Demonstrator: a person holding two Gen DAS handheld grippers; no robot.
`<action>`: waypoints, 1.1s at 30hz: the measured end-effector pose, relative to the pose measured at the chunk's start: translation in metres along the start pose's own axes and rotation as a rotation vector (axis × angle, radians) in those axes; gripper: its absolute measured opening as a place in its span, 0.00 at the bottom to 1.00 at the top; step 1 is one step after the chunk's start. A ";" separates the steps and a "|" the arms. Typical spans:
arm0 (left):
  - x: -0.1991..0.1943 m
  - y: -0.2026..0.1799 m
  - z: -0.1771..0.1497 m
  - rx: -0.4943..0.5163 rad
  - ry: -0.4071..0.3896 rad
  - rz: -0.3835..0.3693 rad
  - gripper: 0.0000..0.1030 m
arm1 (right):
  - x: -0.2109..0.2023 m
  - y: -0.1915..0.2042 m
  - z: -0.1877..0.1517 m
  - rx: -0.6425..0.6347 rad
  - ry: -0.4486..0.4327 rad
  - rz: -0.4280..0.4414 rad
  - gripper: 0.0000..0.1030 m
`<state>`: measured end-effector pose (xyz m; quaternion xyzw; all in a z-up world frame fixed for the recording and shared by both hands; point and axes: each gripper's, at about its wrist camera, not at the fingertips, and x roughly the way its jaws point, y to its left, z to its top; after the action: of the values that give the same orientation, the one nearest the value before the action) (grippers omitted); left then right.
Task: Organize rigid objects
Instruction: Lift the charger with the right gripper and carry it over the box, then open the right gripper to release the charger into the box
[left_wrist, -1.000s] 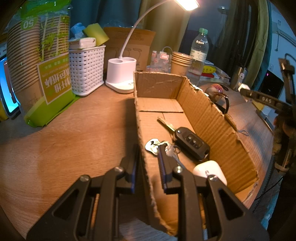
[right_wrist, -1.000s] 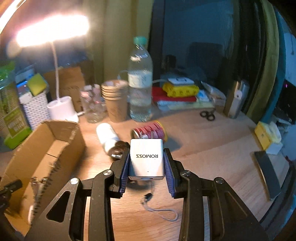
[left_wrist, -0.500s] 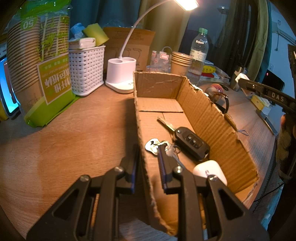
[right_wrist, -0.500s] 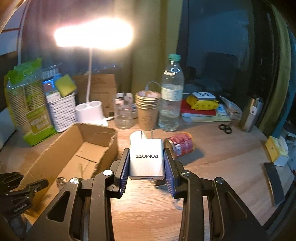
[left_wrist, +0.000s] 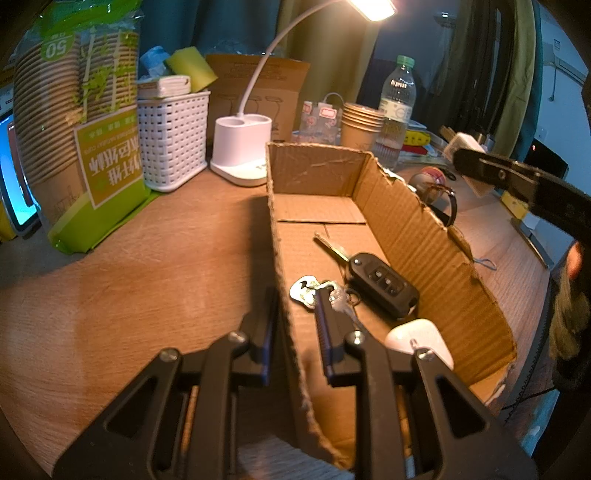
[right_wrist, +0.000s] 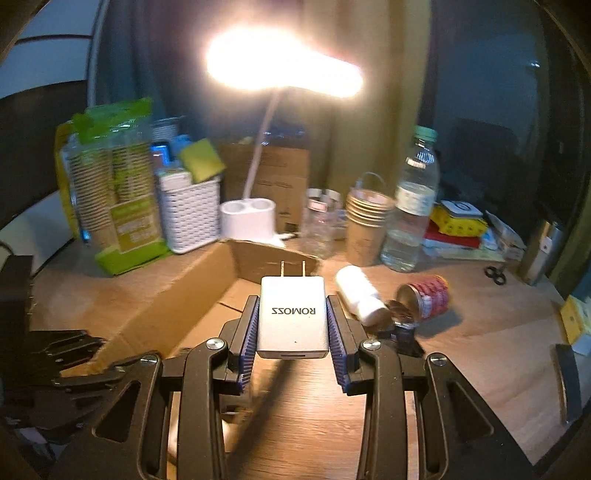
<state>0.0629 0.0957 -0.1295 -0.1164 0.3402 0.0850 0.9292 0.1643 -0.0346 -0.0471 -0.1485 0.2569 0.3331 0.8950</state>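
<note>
While the right gripper (right_wrist: 293, 325) clamps a white ROMOSZ wall charger (right_wrist: 293, 318) between its blue-padded jaws, prongs pointing forward, it hangs above the near end of the cardboard box (right_wrist: 173, 295). From the right wrist view the box floor shows only as bare flaps; its contents are hidden.

Only the left wrist view reveals what lies inside the cardboard box (left_wrist: 417, 236): a black car key fob (left_wrist: 382, 284) with its blade folded out, a bunch of silver keys (left_wrist: 321, 293) touching the fob, and a white rounded object (left_wrist: 419, 338) nearer the camera than the fob. The left gripper (left_wrist: 293, 325) straddles the box's left wall, one jaw outside and one inside, with a small gap on either side of the cardboard, so the jaws stand apart rather than pinching it.

Beyond the box's right wall, the right wrist view alone shows a white roll (right_wrist: 360, 301) and a red can (right_wrist: 424, 301) lying on its side on the wooden table (right_wrist: 480, 332). Behind the box stand a white desk lamp (left_wrist: 243, 147), a white basket (left_wrist: 173, 138), stacked paper cups (left_wrist: 360, 125) and a water bottle (left_wrist: 397, 103).
</note>
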 end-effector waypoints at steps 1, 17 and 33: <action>0.000 0.000 0.000 0.000 0.000 0.000 0.20 | 0.000 0.005 0.000 -0.010 0.000 0.008 0.35; 0.000 0.000 0.000 0.000 0.000 0.000 0.20 | 0.011 0.058 -0.005 -0.122 0.030 0.116 0.35; 0.000 0.000 0.000 0.000 0.000 0.000 0.20 | 0.026 0.076 -0.011 -0.149 0.082 0.162 0.36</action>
<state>0.0628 0.0956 -0.1295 -0.1163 0.3402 0.0848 0.9293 0.1260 0.0299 -0.0780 -0.2069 0.2792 0.4161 0.8403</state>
